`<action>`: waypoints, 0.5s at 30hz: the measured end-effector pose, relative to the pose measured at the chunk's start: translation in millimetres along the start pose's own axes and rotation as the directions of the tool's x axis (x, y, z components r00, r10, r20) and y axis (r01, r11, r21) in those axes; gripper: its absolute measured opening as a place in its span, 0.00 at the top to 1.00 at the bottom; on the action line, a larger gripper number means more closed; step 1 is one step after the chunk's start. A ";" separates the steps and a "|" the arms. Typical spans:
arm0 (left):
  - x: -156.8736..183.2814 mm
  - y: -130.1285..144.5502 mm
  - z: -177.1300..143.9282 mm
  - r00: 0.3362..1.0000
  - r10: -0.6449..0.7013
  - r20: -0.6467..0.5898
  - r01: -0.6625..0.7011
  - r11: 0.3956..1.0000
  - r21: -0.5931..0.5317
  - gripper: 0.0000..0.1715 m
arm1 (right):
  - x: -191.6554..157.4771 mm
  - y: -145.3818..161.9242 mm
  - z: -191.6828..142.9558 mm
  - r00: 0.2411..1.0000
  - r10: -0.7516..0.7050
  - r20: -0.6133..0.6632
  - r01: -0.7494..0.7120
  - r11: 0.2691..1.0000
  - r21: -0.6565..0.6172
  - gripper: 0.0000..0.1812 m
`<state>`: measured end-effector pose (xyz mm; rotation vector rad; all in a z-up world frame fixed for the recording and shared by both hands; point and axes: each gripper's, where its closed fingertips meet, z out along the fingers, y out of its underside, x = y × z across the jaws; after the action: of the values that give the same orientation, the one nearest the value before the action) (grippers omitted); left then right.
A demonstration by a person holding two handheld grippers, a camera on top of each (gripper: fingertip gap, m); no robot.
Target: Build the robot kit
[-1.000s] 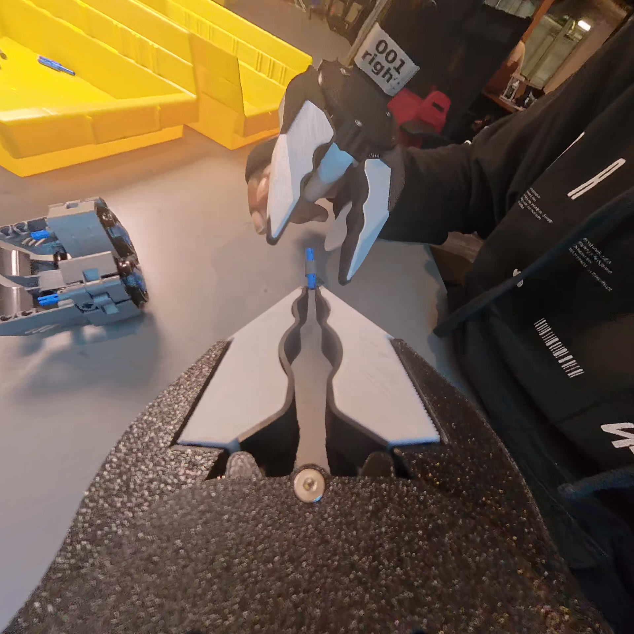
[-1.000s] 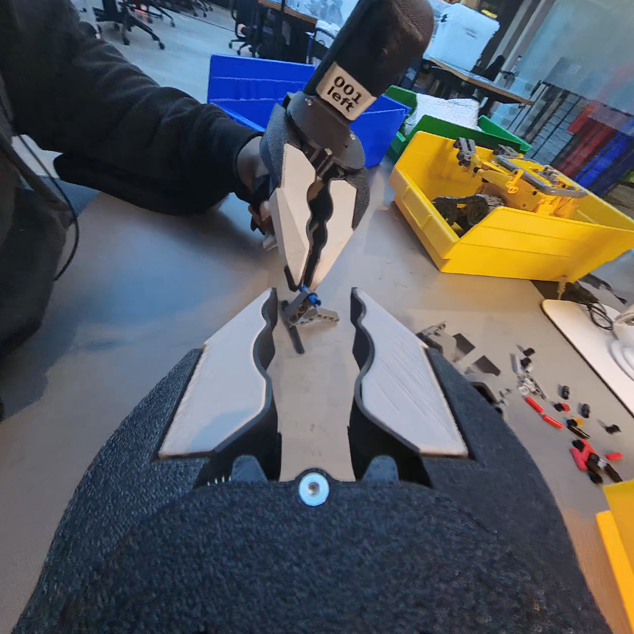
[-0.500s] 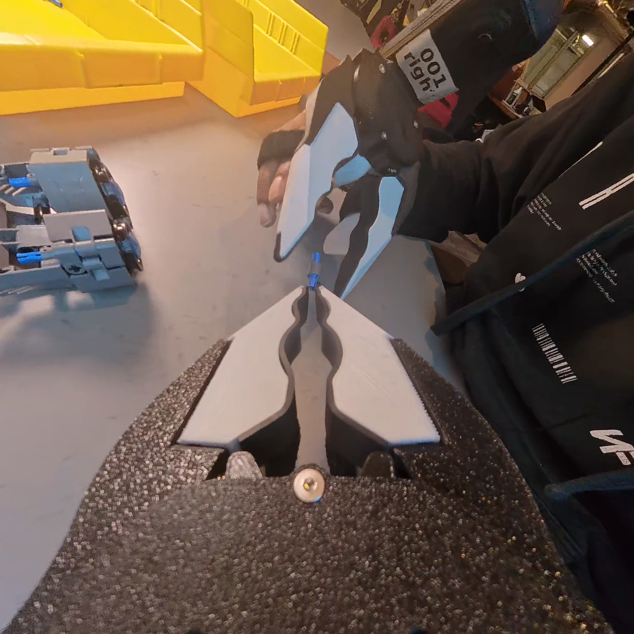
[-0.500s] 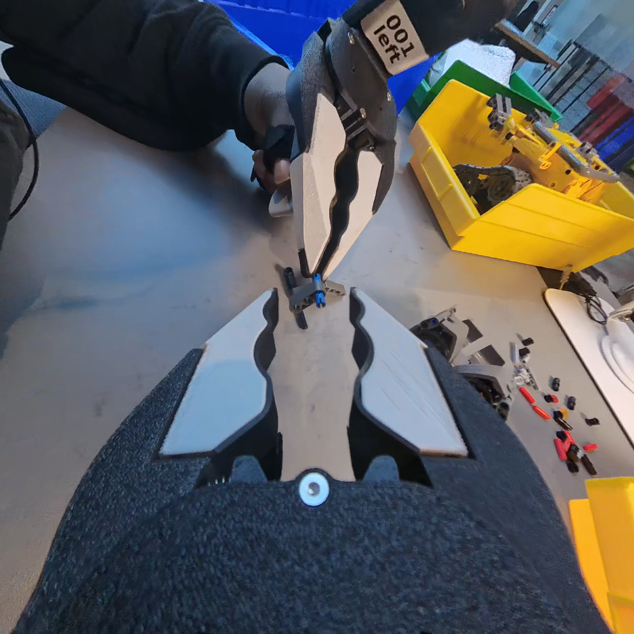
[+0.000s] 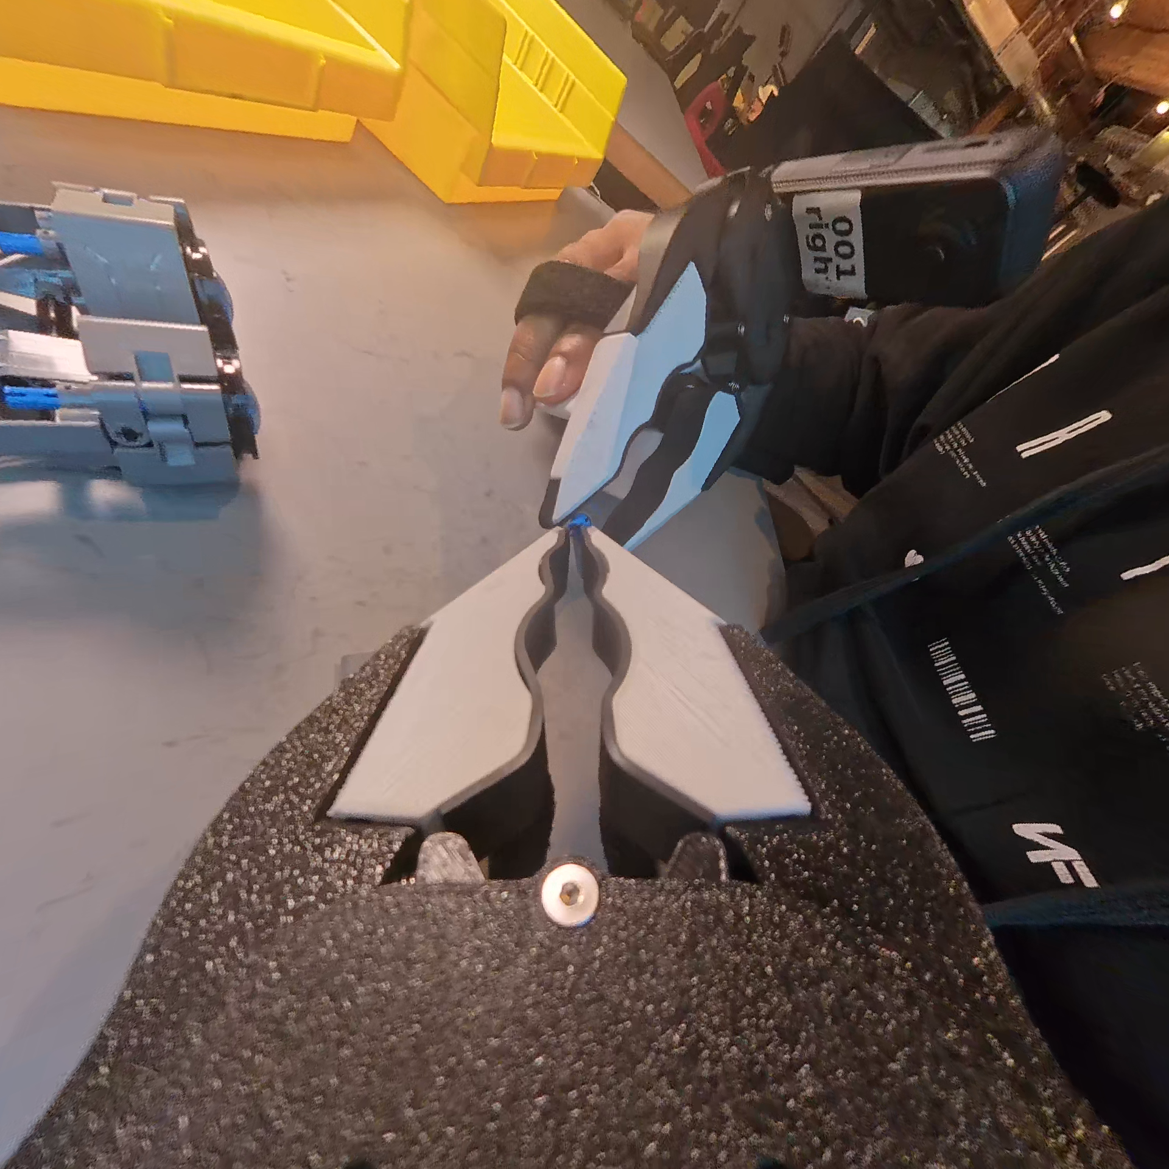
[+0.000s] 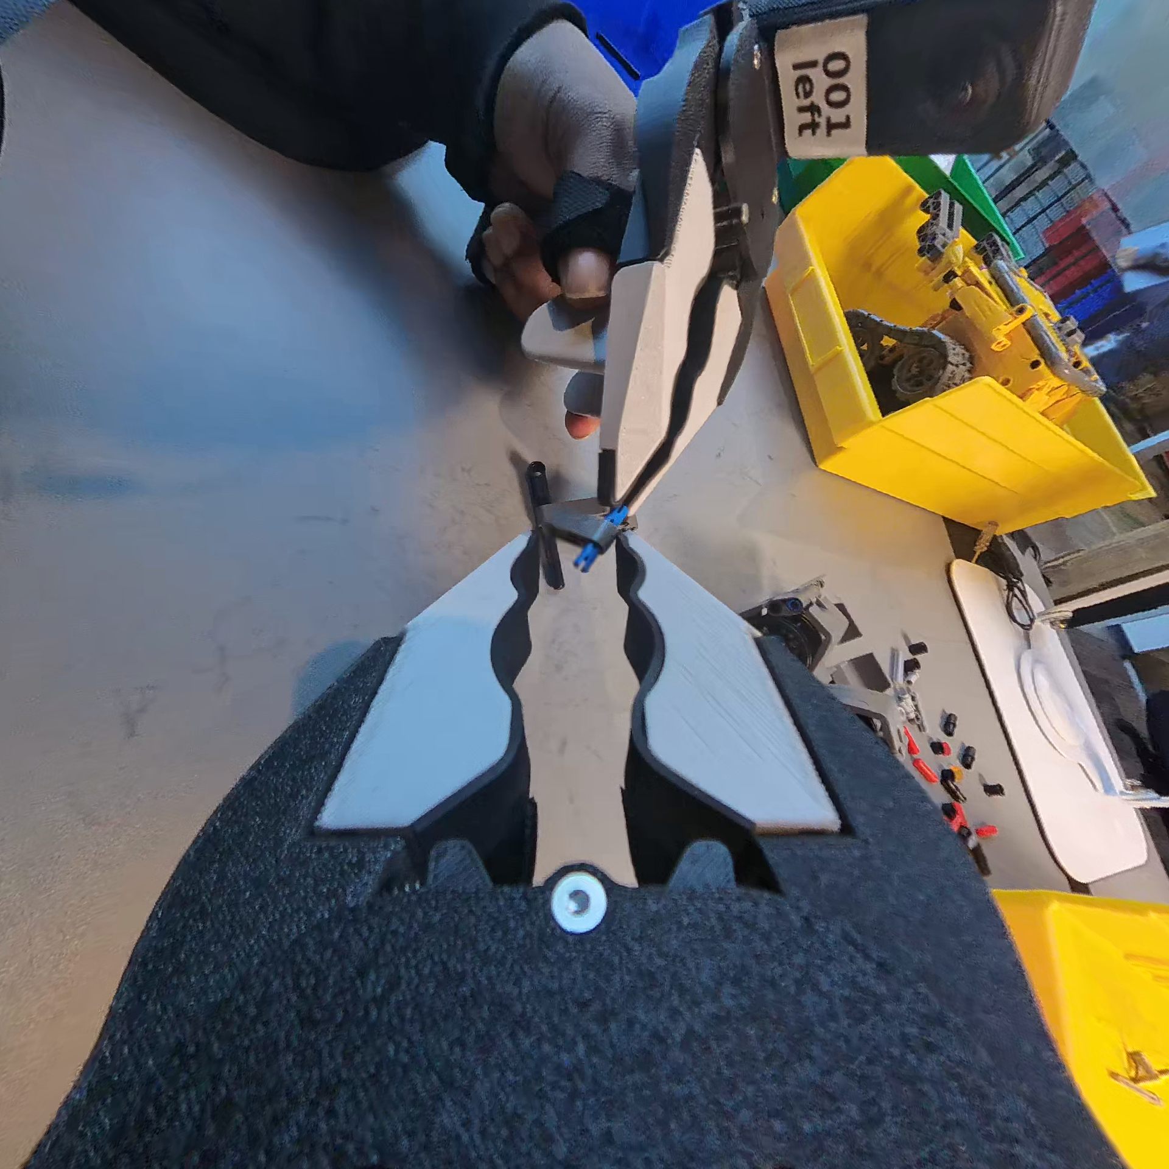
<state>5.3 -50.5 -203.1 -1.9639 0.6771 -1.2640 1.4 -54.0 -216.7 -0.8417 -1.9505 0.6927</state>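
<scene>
Grey tabletop (image 5: 379, 284) fills most of both views. Yellow bins (image 5: 506, 95) stand along its far edge in the left wrist view. In the right wrist view another yellow bin (image 6: 949, 443) holds a yellow tracked vehicle (image 6: 987, 316). A grey brick-built assembly (image 5: 126, 354) lies on its side well to the left of the grippers. A white board (image 6: 1044, 727) lies off to the right, and small red and black loose pieces (image 6: 949, 778) are scattered just beside it.

Both grippers meet tip to tip above the bare middle of the table, each held in a person's hand (image 6: 556, 209).

The right gripper (image 6: 575, 544) has its jaws partly open, about as wide as the grey angled piece (image 6: 579, 519) lying crosswise between the fingertips. One tip stands against the end that carries a black axle (image 6: 544, 525). The other tip stands against the opposite end, so the piece looks pinched there and lifted off the table.

The left gripper (image 5: 572, 538) has its jaws almost together, with only a narrow slit at the tips. They are clamped on a small blue pin (image 6: 598, 541). From the right wrist view the pin runs down through the grey angled piece, its lower end poking out beneath. From the left wrist view only a sliver of blue shows at the fingertips.
</scene>
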 end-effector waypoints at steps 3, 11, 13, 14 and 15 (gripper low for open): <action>-3.3 -0.5 -2.8 0.999 -0.052 -0.012 0.052 0.999 0.012 1.00 | -3.2 0.8 1.1 1.000 -0.025 0.009 0.025 1.000 -0.002 0.86; -3.7 0.4 -2.8 0.999 -0.047 0.004 0.047 0.999 0.004 1.00 | 3.1 3.4 2.4 0.999 -0.016 -0.030 0.016 1.000 -0.018 0.86; -3.0 -3.5 -5.0 0.998 -0.068 -0.013 0.069 0.997 0.030 1.00 | 12.5 -0.7 -0.6 0.997 -0.004 -0.079 0.005 1.000 0.008 0.83; -2.7 -7.2 -6.7 0.996 -0.087 -0.028 0.088 0.995 0.057 1.00 | 17.5 -4.4 -2.9 0.995 0.009 -0.101 -0.005 0.999 0.031 0.82; -3.0 -12.4 -9.1 0.993 -0.111 -0.045 0.115 0.989 0.093 1.00 | 23.3 -8.2 -5.3 0.992 0.030 -0.126 -0.024 0.998 0.055 0.81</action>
<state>-3.5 -43.1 -192.5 -1.9261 0.5205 -1.3816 -5.4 -40.2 -196.7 -0.8600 -1.8028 0.6875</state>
